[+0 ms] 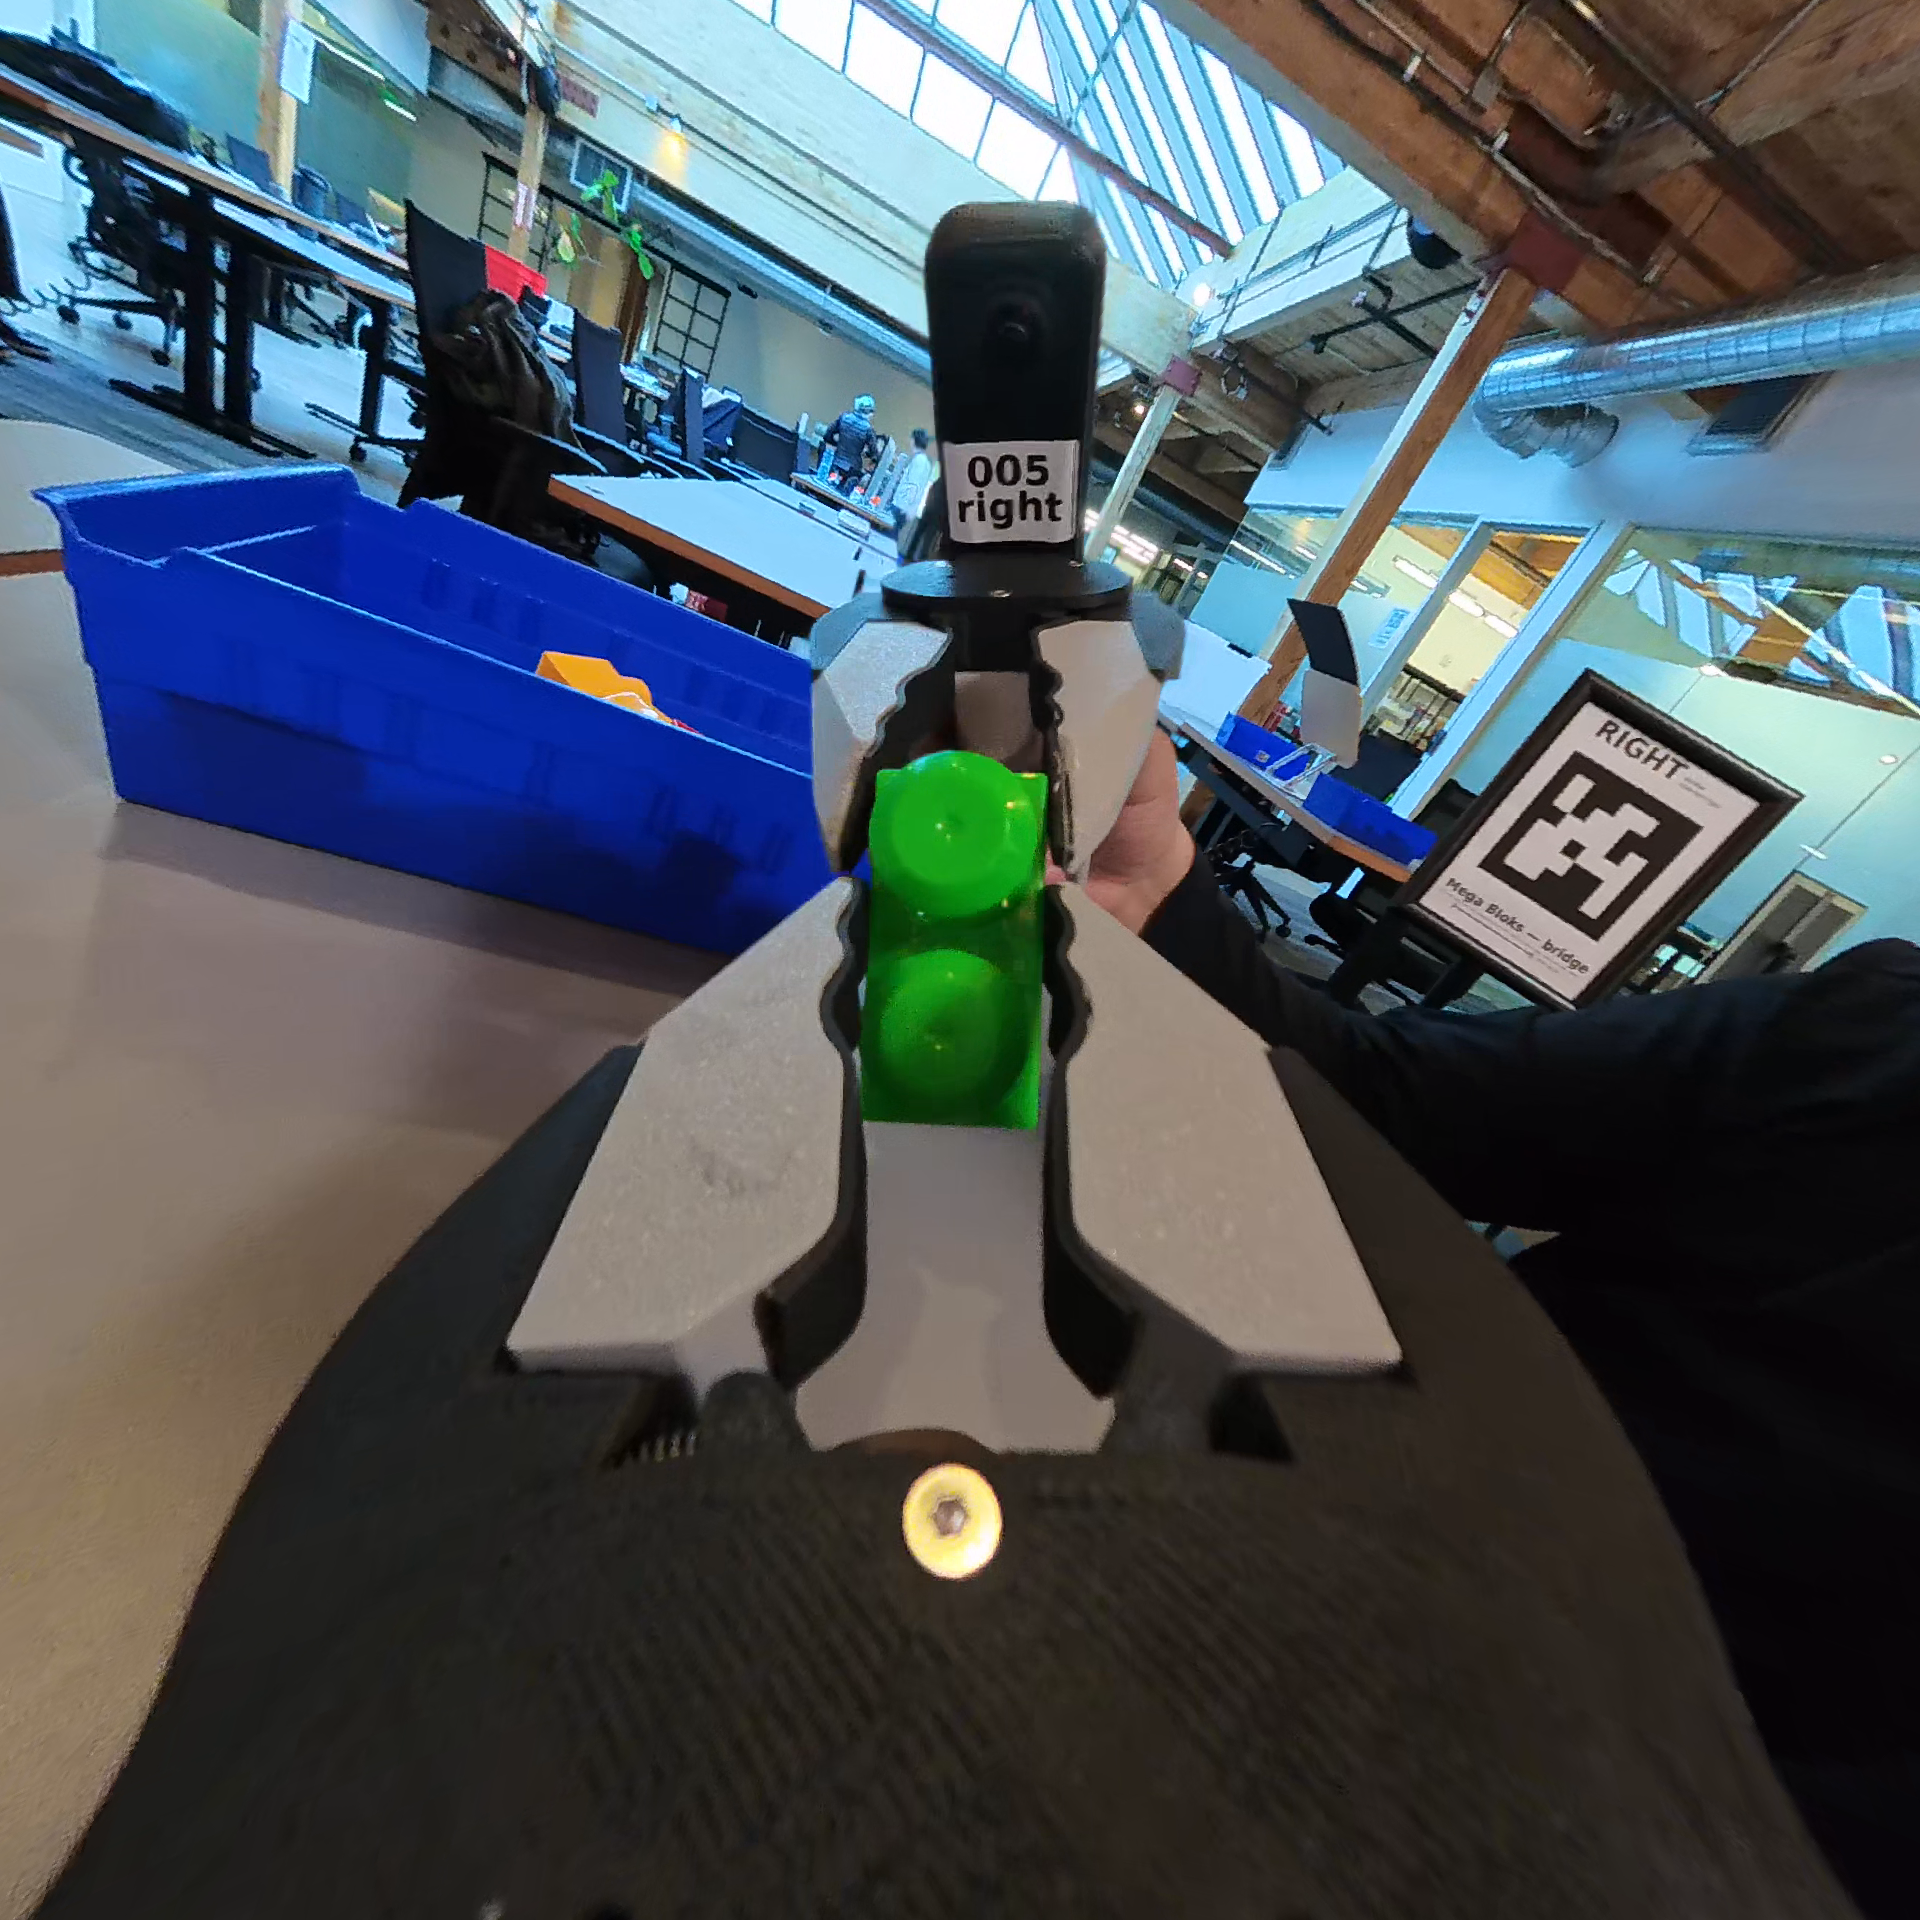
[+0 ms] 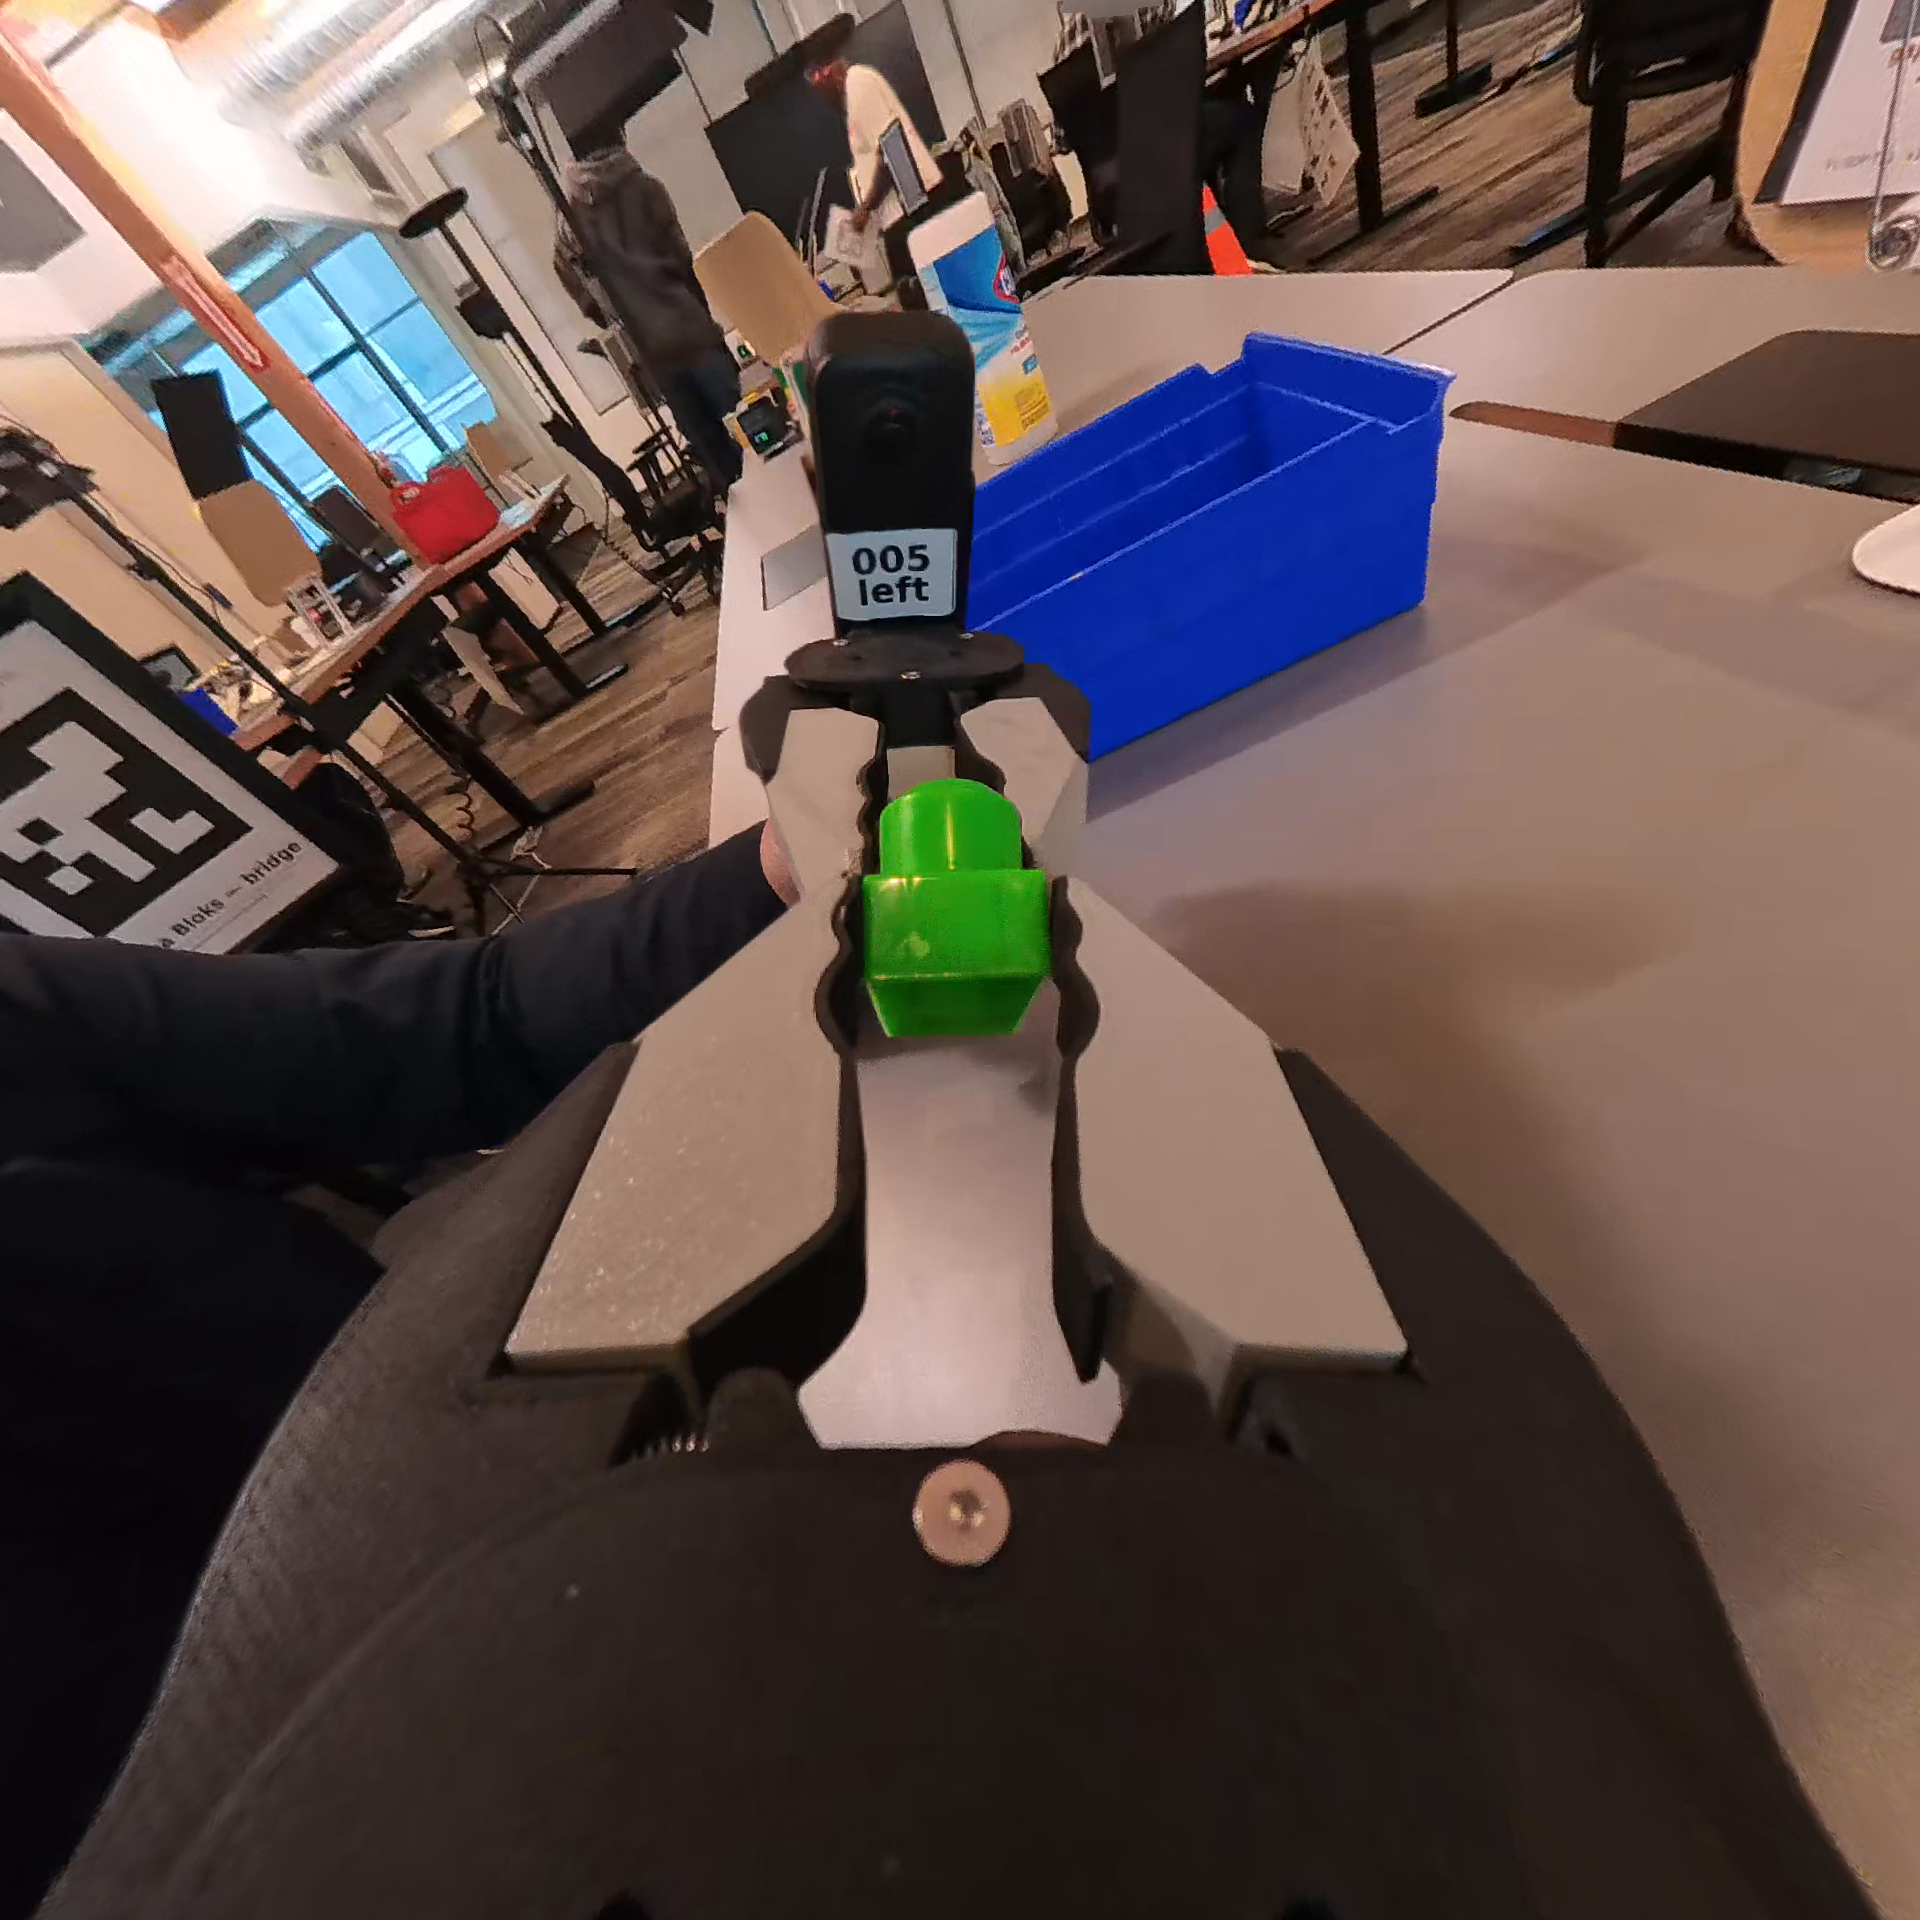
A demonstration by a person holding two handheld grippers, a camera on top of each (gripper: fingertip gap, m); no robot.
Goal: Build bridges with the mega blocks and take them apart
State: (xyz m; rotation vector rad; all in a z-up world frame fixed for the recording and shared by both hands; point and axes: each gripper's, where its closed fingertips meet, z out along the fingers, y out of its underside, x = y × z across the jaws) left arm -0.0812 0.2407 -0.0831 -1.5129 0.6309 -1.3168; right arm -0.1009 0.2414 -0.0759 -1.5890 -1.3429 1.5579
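One green two-stud mega block (image 1: pixel 951 966) hangs in the air between my two grippers, which face each other tip to tip. In the left wrist view my left gripper (image 1: pixel 951 920) is shut on its near half, pads pressed on both sides. The right gripper (image 1: pixel 956 831) closes on the far half. In the right wrist view my right gripper (image 2: pixel 954 920) is shut on the block's body (image 2: pixel 951 935). One stud points towards the left gripper (image 2: pixel 948 842), whose fingers flank it.
A blue bin (image 1: pixel 416 727) stands on the grey table (image 1: pixel 312 1039) with an orange block (image 1: pixel 592 675) inside; it also shows in the right wrist view (image 2: pixel 1247 582). A framed marker sign (image 1: pixel 1590 842) and a dark sleeve (image 1: pixel 1558 1091) are at the right. A wipes canister (image 2: pixel 982 332) stands behind the bin.
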